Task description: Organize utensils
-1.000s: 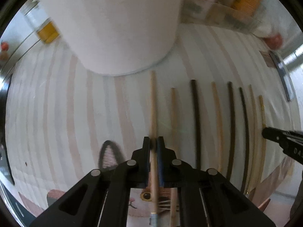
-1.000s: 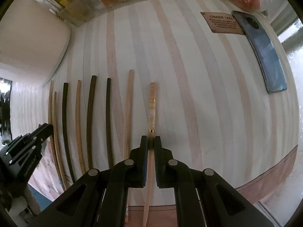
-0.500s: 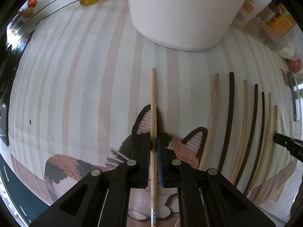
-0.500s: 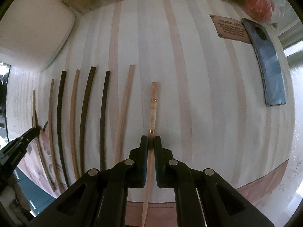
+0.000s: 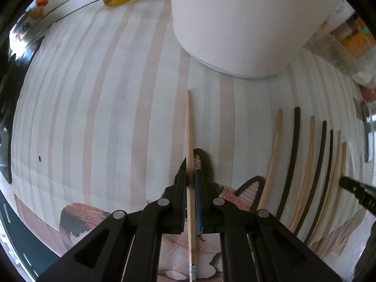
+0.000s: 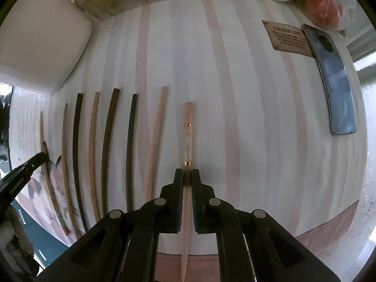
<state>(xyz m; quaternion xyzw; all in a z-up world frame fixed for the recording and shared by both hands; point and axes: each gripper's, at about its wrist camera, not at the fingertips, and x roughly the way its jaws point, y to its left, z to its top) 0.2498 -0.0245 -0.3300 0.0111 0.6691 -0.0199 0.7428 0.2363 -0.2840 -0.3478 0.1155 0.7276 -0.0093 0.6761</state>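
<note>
On left wrist view, left tongs [image 5: 190,178] clamp a light wooden chopstick [image 5: 189,141] over the striped bench [image 5: 94,117]; sorted chopsticks [image 5: 296,159] lie right. Right wrist view: right tongs [image 6: 187,176] clamp a gold-banded chopstick [image 6: 188,141], row at left.

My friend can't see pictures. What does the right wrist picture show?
The right gripper pinches a pale chopstick with gold bands over a striped tablecloth. A row of light and dark chopsticks lies left of it; a blue phone lies right.
</note>
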